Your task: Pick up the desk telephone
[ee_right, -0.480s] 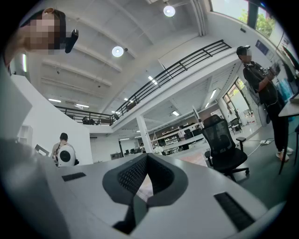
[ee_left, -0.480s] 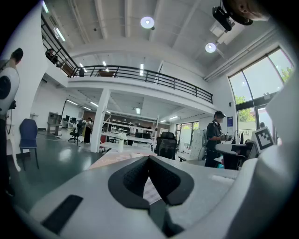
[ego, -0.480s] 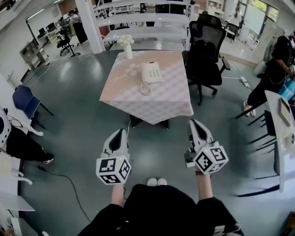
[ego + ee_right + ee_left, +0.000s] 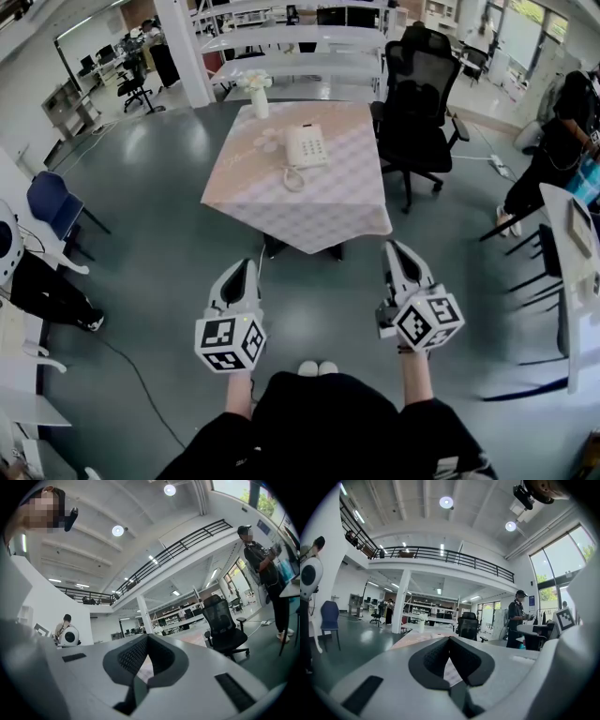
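A white desk telephone point(image 4: 307, 146) with a coiled cord lies on a table with a pale checked cloth point(image 4: 298, 197), ahead of me in the head view. Both grippers hang well short of the table, over the floor. My left gripper point(image 4: 245, 266) is shut with nothing in it, its jaws pointing toward the table. My right gripper point(image 4: 394, 248) is likewise shut and empty. In the left gripper view point(image 4: 450, 639) the cloth shows just past the closed jaws. The right gripper view point(image 4: 146, 637) looks level across the hall.
A white vase of flowers point(image 4: 257, 94) stands at the table's far left corner. A black office chair point(image 4: 419, 108) sits to the table's right. A blue chair point(image 4: 49, 204) is at the left, a white desk point(image 4: 583, 272) at the right, a person point(image 4: 553, 141) beyond it.
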`<state>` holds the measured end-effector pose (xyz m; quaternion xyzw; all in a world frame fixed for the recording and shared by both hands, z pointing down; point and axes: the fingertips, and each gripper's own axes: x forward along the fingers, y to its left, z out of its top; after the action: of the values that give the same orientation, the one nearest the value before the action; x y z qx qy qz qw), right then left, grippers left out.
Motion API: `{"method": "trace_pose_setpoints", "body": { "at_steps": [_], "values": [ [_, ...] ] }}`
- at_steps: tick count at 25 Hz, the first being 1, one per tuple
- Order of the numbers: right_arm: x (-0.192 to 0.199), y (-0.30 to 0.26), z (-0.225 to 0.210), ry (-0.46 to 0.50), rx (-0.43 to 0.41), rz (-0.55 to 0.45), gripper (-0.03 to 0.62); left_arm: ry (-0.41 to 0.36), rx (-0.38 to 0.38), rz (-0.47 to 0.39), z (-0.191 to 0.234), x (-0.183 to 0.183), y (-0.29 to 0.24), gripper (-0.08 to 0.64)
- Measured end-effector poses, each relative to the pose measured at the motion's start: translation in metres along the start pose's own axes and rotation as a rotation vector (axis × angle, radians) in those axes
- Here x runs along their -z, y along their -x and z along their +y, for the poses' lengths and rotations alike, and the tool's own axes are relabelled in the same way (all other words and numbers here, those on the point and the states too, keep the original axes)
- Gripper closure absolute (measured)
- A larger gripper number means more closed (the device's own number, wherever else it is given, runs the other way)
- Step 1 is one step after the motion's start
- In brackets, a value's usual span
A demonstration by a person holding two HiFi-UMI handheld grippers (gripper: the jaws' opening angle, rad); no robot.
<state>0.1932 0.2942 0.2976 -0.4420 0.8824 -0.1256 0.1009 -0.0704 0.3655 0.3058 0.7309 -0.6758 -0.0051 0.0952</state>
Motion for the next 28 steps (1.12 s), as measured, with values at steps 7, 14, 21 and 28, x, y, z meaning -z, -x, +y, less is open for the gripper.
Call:
{"method": "trace_pose_setpoints", "body": {
  "at_steps": [7,14,21,28],
  "values": [
    [0.004,-0.001,-0.011,-0.001,-0.017,-0.003,0.600,0.010,-0.022,0.012,-0.009,0.009,-0.005,0.561],
    [0.006,-0.011,-0.021,0.005,-0.023,0.010,0.600,-0.001,-0.041,0.027,-0.012,0.014,-0.014,0.561],
    [0.008,-0.025,-0.033,0.006,-0.018,0.019,0.600,-0.004,-0.059,0.051,-0.013,0.019,-0.026,0.561],
    [0.017,-0.046,-0.045,-0.008,-0.009,0.031,0.600,0.003,-0.053,0.068,-0.006,0.026,-0.050,0.561]
  ]
}}
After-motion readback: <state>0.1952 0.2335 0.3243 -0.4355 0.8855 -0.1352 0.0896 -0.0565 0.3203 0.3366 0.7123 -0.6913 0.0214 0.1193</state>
